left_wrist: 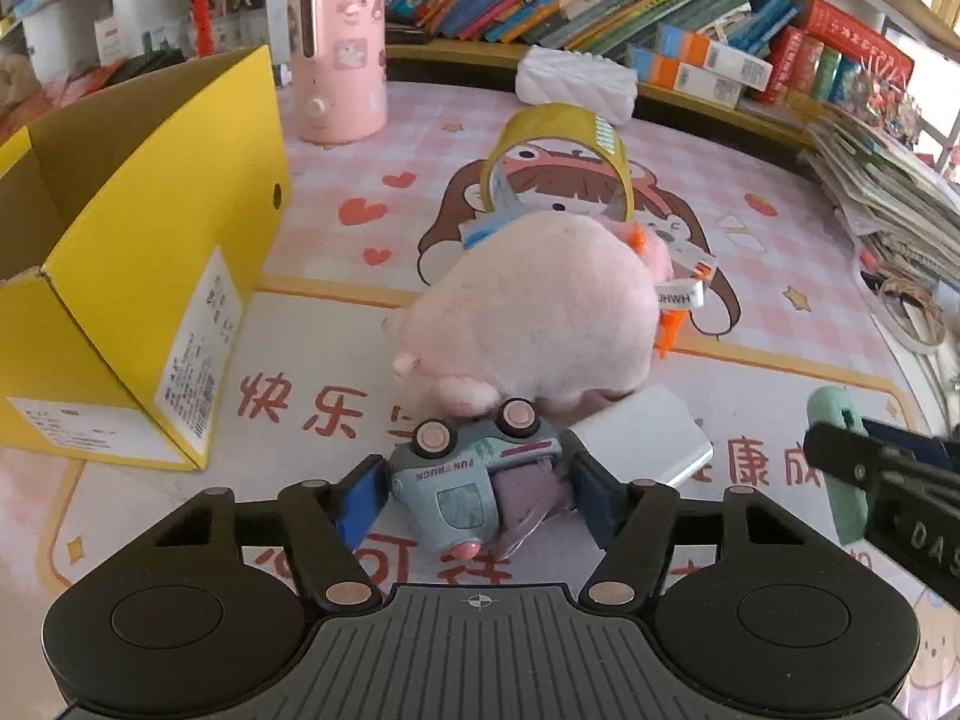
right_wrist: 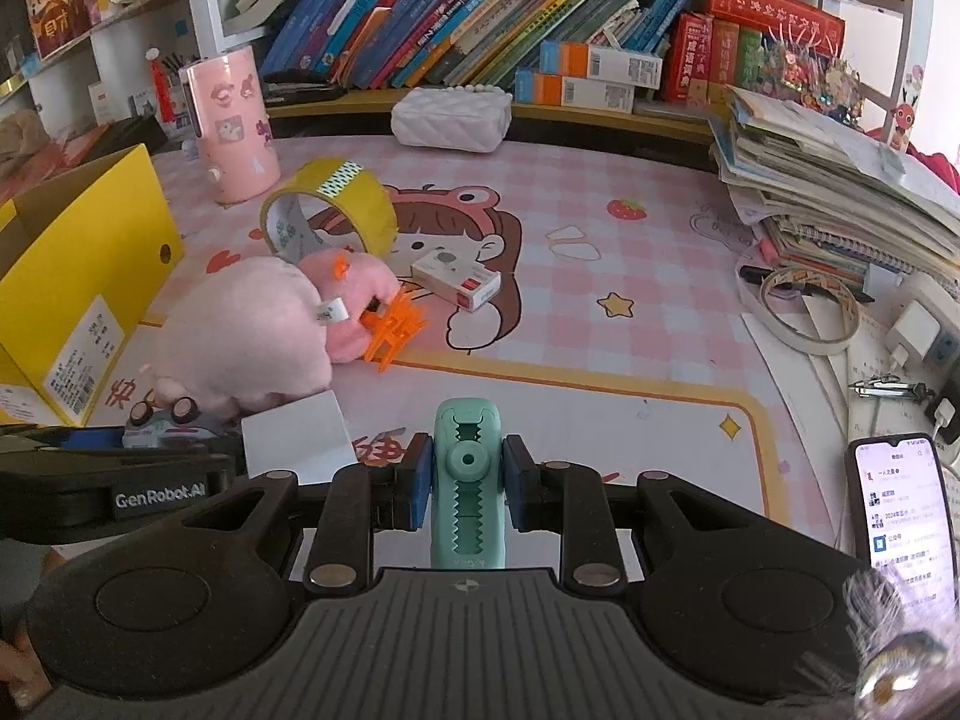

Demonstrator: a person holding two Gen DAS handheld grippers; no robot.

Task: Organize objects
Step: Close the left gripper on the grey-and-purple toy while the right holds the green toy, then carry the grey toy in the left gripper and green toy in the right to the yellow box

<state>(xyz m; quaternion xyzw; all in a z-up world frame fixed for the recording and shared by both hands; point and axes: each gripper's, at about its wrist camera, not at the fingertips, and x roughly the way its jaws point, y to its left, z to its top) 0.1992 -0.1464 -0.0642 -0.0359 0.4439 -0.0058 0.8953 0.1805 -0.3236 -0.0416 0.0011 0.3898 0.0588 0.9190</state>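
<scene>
1. Two hand-held grippers show: the left hand-held gripper (left_wrist: 477,495) stands partly open, its blue pads flanking one small grey-blue toy truck (left_wrist: 474,480) lying on its side on the bench (left_wrist: 750,276); whether they press it cannot be told.
2. One right hand-held gripper (right_wrist: 462,480) is clamped on one mint-green plastic clip (right_wrist: 467,480).
3. One pink plush pig (left_wrist: 534,324) lies just behind the truck.
4. One yellow tape roll (left_wrist: 561,159) stands upright.
5. One open yellow cardboard box (left_wrist: 150,276) sits left.

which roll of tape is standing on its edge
The yellow tape roll behind the pink plush stands upright on its edge; the white tape roll by the paper stack lies flat.
</scene>
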